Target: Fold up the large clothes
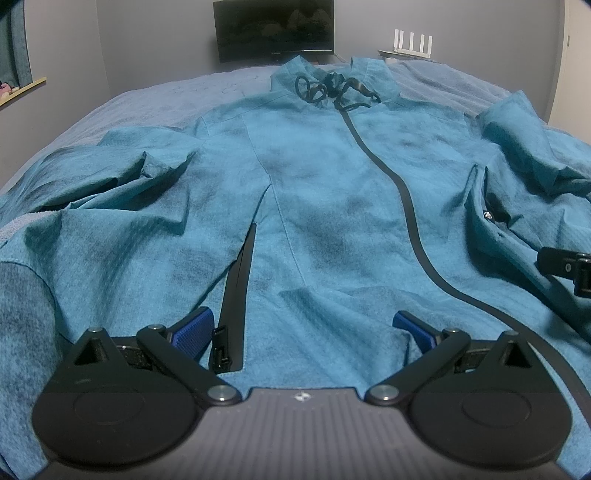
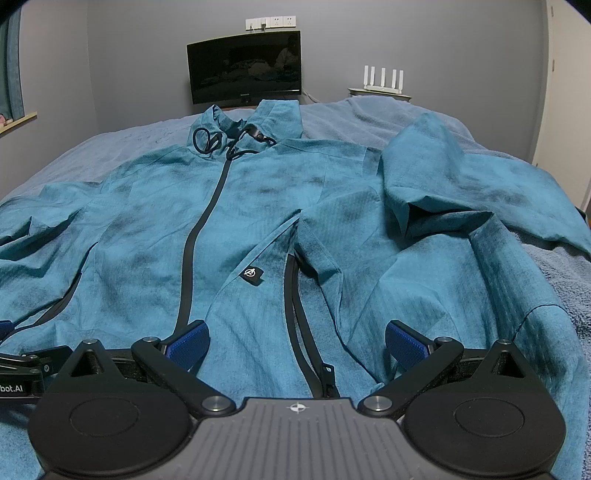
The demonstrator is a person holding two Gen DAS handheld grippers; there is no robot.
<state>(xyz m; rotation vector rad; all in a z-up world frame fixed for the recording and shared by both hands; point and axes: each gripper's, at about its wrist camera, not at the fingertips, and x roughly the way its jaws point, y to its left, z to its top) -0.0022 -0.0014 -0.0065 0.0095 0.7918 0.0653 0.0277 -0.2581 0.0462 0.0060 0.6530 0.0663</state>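
Teal cloth of the big jacket (image 1: 317, 192) was seen spread flat, front side up, on the bed (image 1: 155, 99), with its bottom edge nearest. The left hand-held gripper (image 1: 302, 326) was held wide apart over that edge, gripping nothing, and the right hand-held gripper (image 2: 297, 338) was spread the same way, also empty.

Trouble could be expected from the slippery-looking cloth. If only the top layer were pinched, the back could be left behind and the fold spoiled. A finger could also be snagged on the open pocket zip (image 2: 301, 317).

Farther off, the crumpled right sleeve (image 2: 436, 173) was shown fully only in the right view, where it was doubled back on itself. The left sleeve (image 1: 110, 173) was shown best in the left view. Past the collar cords (image 1: 332, 90), a dark screen (image 2: 245, 68) was seen, with wall sockets (image 2: 271, 23) caught only in the right view.
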